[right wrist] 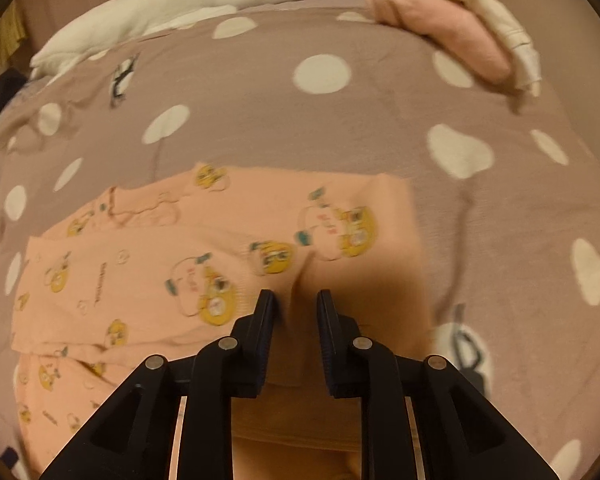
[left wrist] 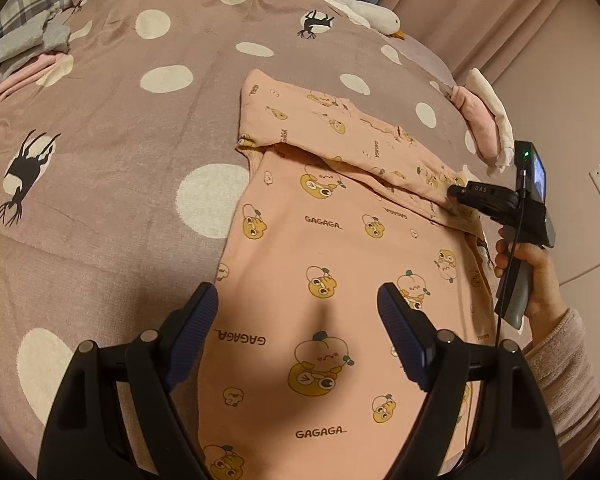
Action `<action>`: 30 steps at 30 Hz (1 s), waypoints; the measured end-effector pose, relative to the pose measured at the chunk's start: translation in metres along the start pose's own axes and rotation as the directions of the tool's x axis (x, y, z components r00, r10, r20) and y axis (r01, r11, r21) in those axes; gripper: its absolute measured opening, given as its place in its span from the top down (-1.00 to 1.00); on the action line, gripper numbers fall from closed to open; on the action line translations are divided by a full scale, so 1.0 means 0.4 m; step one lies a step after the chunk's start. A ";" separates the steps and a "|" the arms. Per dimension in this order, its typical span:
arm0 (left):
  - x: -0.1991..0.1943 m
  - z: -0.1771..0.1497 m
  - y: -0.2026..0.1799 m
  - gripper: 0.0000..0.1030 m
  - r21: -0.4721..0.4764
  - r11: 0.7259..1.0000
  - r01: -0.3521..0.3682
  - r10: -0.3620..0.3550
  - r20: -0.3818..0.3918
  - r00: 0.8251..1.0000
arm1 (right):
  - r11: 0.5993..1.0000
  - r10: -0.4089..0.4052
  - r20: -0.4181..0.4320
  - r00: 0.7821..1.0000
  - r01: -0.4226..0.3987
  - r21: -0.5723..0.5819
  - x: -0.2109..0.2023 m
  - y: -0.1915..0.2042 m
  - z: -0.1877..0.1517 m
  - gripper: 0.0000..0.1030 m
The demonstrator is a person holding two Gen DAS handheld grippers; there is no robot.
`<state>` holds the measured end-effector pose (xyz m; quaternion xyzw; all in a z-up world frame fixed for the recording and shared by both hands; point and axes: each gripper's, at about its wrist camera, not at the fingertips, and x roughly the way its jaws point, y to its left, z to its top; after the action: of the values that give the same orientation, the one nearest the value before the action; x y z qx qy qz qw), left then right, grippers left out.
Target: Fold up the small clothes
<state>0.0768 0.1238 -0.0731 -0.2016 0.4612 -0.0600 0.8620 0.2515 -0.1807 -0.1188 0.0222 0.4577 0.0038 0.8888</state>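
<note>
The left gripper (left wrist: 298, 300) hovers, fingers wide apart and empty, over the pink garment (left wrist: 340, 240) spread on the bed (left wrist: 120, 120); the right gripper (right wrist: 294, 300), fingers narrowly apart, seems to be releasing the folded-over sleeve

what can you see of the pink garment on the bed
The pink garment is soft knit cloth printed with yellow cartoon figures and the word GAGAGA. It lies flat on the dotted bedspread, with one part folded across its far end. The right gripper has its fingers slightly apart over a raised pinch of cloth; the left gripper hangs open above the near end.
</note>
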 end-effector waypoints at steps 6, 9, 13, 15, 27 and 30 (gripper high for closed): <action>0.006 0.001 -0.019 -0.59 0.017 1.000 0.002 -0.002 -0.006 1.000 | 0.995 0.091 0.095 0.991 -0.087 -0.047 -0.051 0.032 0.008 0.63; 0.008 0.001 -0.027 -0.59 0.026 1.000 0.003 -0.003 -0.011 1.000 | 0.984 0.157 0.081 0.984 -0.149 -0.096 -0.050 0.071 0.000 0.63; 0.008 0.001 -0.033 -0.59 0.035 0.999 -0.002 0.003 -0.011 1.000 | 0.983 0.133 0.012 0.991 -0.130 -0.129 -0.003 0.092 -0.014 0.63; 0.008 0.000 -0.033 -0.59 0.037 0.999 -0.005 0.006 -0.011 1.000 | 0.987 0.107 -0.024 0.994 -0.109 -0.117 0.011 0.091 -0.031 0.63; 0.011 -0.015 -0.060 -0.59 0.060 0.998 0.001 0.000 -0.018 1.000 | 0.998 -0.003 0.006 1.000 0.003 -0.069 -0.060 -0.008 -0.065 0.62; 0.010 -0.020 -0.070 -0.59 0.065 0.998 0.004 -0.002 -0.022 1.000 | 0.997 0.008 0.022 1.000 -0.006 -0.074 -0.096 -0.014 -0.098 0.52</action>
<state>0.0747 0.0948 -0.0687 -0.1732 0.4679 -0.0785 0.8631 0.1973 -0.1857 -0.1106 -0.0093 0.4473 0.0235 0.8940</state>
